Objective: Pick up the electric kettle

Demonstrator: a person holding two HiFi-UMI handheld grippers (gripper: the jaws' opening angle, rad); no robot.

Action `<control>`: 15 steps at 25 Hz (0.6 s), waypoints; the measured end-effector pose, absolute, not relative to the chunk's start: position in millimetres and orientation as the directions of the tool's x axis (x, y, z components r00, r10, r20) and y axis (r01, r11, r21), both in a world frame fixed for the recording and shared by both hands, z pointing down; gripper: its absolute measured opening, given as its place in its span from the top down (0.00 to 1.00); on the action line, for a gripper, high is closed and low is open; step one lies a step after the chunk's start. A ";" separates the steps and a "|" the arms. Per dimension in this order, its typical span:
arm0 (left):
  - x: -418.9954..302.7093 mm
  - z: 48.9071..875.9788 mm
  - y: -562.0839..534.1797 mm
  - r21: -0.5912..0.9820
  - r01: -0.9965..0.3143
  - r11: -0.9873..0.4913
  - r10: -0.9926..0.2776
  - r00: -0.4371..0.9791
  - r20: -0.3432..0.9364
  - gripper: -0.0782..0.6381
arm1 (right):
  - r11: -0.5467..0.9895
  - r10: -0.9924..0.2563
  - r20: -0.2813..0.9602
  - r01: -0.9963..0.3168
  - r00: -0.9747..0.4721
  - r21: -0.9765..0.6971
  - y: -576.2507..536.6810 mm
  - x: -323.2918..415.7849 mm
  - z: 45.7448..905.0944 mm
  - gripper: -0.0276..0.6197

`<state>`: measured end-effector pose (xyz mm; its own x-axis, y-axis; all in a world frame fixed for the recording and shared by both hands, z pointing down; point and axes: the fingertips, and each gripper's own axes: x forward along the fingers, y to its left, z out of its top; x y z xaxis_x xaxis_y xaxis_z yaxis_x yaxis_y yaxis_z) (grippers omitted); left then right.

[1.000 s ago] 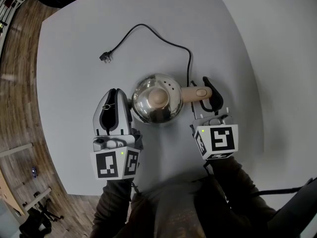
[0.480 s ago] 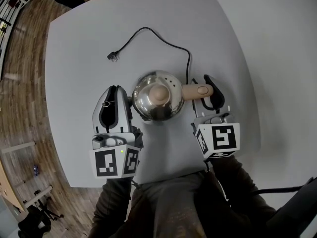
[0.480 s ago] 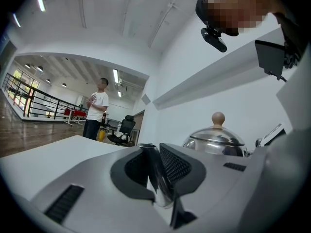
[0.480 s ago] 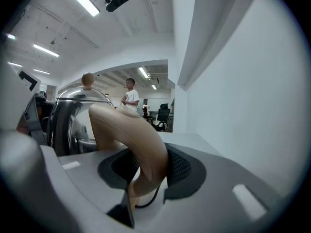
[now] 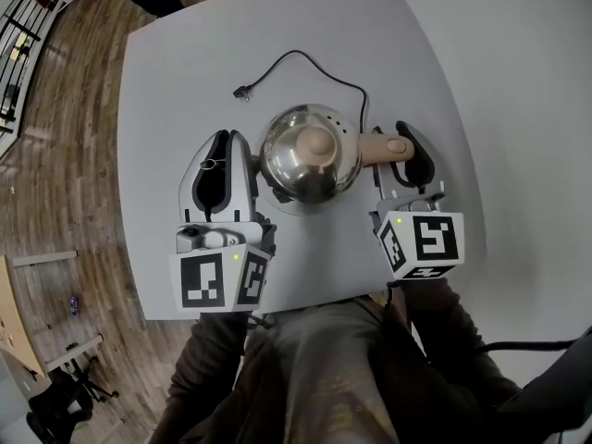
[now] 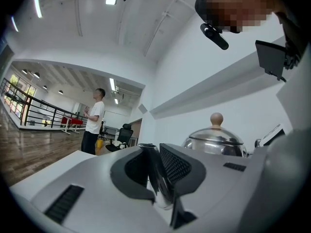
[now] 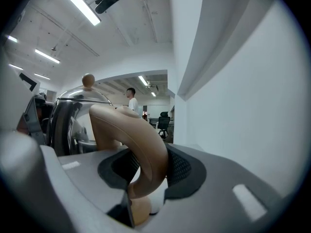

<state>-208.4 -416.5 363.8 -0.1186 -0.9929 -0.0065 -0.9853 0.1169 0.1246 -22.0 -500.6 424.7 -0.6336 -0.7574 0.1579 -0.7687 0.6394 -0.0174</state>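
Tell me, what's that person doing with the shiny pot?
A person holds a gripper in each hand at a grey table. The right gripper is clamped on the tan handle of the shiny electric kettle, ready to lift it. The left gripper sits shut beside the kettle, holding nothing. The kettle seems to rest on the table, its cord unplugged behind it.

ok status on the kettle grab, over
Right gripper shut on the handle. Left gripper shut, beside the kettle body. Kettle upright, lid on. Cord loose on the table behind it, nothing else near.
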 end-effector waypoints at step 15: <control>-206.2 365.2 -413.5 0.106 -0.988 0.115 -0.990 -0.123 -0.070 0.83 | 0.647 -0.759 0.099 -0.763 -0.644 -0.007 -502.9 -22.3 426.8 0.75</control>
